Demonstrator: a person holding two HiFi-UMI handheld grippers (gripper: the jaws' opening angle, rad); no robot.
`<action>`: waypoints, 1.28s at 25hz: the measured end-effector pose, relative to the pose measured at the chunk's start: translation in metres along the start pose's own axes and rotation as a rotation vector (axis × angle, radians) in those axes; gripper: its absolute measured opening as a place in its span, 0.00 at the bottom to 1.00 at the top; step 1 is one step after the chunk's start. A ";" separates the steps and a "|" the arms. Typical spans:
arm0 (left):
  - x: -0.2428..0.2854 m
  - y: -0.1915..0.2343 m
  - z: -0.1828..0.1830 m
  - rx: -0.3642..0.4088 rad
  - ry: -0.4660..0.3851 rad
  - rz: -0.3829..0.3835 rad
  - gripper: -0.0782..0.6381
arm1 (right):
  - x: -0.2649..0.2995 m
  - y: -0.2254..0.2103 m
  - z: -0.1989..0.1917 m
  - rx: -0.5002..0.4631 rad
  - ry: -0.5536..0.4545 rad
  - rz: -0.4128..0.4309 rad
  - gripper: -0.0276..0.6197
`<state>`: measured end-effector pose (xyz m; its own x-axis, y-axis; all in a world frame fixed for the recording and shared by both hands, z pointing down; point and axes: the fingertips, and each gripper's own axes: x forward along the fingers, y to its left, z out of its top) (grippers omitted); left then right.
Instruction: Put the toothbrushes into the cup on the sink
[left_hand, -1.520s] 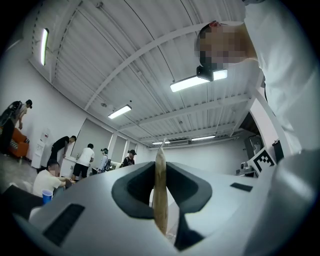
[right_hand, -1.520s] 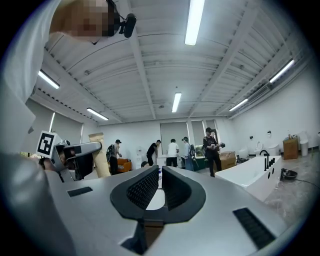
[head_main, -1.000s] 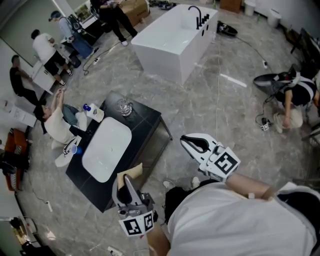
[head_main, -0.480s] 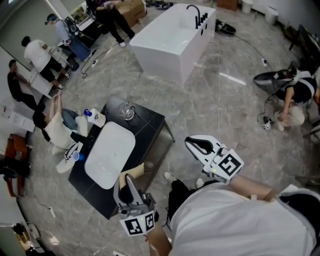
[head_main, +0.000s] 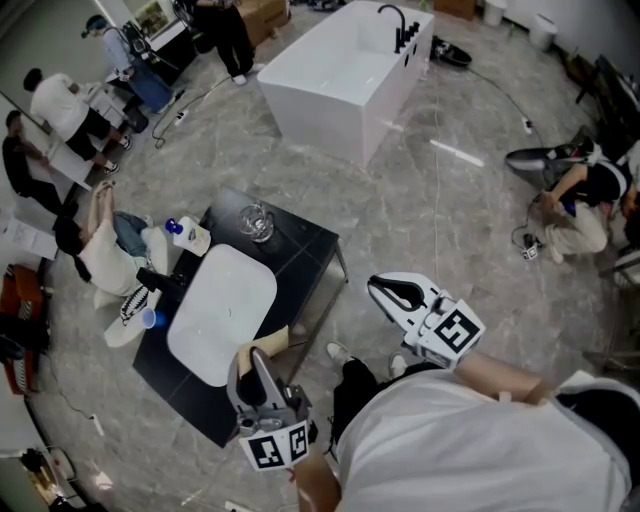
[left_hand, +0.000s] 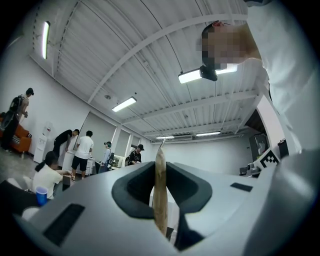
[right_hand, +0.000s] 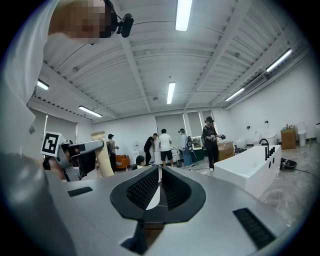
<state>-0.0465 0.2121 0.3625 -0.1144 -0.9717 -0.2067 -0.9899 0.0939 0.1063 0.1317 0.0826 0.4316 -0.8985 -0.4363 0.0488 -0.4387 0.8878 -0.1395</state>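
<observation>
A black vanity with a white sink basin stands on the floor ahead of me. A clear glass cup sits on its far corner. My left gripper hangs over the vanity's near edge, shut on a tan flat pack. In the left gripper view that pack stands edge-on between the jaws of the left gripper. My right gripper floats to the right of the vanity, over bare floor. Its jaws meet at the tips with nothing in them. No separate toothbrush shows.
A white bathtub stands beyond the vanity. A person sits on the floor at the vanity's left, beside a blue cup. More people stand at the far left, another crouches at the right. Cables lie on the marble floor.
The vanity has shifted slightly right and nearer in the head view as I move toward it. Both grippers keep their poses, and the left still holds the tan pack.
</observation>
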 end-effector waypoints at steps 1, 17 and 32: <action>0.004 0.003 0.000 -0.001 -0.001 -0.005 0.19 | 0.005 -0.001 0.001 -0.001 0.001 -0.004 0.11; 0.044 0.066 -0.017 -0.054 0.002 -0.030 0.19 | 0.078 0.004 0.002 -0.028 0.028 -0.015 0.11; 0.070 0.125 -0.031 -0.108 -0.001 -0.050 0.19 | 0.140 0.015 0.006 -0.068 0.086 -0.044 0.11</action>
<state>-0.1757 0.1489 0.3912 -0.0648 -0.9745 -0.2149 -0.9797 0.0212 0.1995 -0.0004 0.0344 0.4303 -0.8752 -0.4636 0.1381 -0.4753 0.8771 -0.0684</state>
